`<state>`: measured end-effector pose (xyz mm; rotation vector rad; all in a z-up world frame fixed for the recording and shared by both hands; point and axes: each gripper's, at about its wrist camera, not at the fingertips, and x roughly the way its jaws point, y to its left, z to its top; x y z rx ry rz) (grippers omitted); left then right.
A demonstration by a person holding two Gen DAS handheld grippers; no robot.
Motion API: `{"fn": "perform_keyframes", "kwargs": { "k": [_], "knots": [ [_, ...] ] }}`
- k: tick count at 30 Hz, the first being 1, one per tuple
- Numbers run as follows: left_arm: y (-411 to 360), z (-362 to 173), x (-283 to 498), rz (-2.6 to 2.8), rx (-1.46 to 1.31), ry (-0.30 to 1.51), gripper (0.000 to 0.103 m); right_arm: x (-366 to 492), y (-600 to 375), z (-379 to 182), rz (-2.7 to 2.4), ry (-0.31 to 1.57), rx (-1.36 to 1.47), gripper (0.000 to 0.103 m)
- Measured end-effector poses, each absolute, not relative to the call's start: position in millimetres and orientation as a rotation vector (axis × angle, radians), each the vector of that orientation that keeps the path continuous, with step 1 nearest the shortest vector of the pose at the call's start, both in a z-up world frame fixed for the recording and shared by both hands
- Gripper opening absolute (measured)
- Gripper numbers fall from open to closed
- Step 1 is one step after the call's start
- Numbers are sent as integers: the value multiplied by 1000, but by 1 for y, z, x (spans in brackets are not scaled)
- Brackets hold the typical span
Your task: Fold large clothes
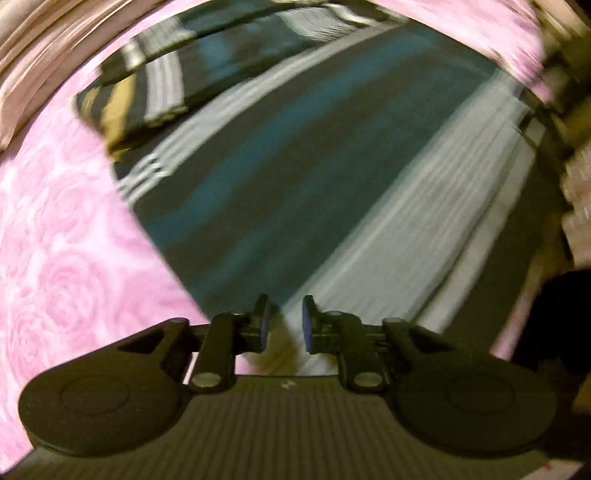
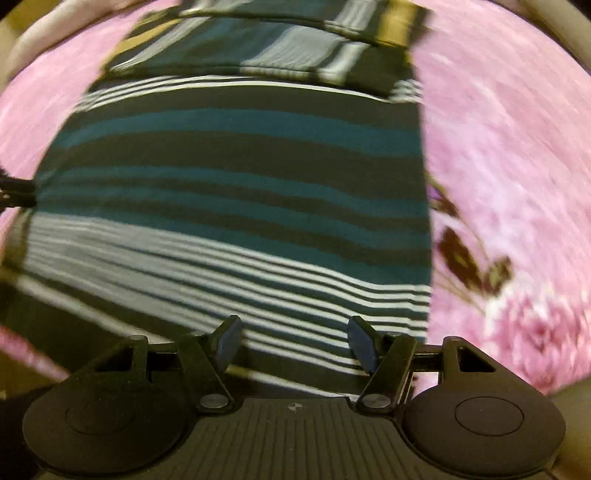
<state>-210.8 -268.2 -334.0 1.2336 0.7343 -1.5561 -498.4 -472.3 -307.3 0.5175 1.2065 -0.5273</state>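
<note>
A large striped garment (image 1: 295,166) in black, teal, white and olive lies flat on a pink rose-patterned bedspread (image 1: 55,240). Its far part is folded over itself (image 1: 147,85). My left gripper (image 1: 284,325) hovers over the garment's near corner, open by a narrow gap, with the cloth showing between its blue pads (image 1: 263,325). In the right wrist view the same garment (image 2: 229,184) fills the middle. My right gripper (image 2: 295,343) stands wide open above its white-striped near part, close to its right edge. Both views are motion-blurred.
The pink bedspread (image 2: 517,147) surrounds the garment on both sides, with a dark flower print (image 2: 465,258) to the right. A dark object (image 2: 14,192) pokes in at the garment's left edge. Pale draped fabric (image 1: 44,33) lies beyond the bed at upper left.
</note>
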Motion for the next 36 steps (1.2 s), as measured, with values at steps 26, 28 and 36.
{"fn": "perform_keyframes", "kwargs": {
  "k": [26, 28, 36],
  "knots": [
    [-159, -365, -334, -1661, 1625, 206, 15, -544, -432, -293, -421, 1106, 347, 65],
    [-157, -359, -330, -1651, 1589, 216, 6, -541, -425, -292, -418, 1096, 341, 65],
    [-208, -299, -295, -1632, 1273, 495, 4, -511, -370, -285, -230, 1009, 196, 69]
  ]
}}
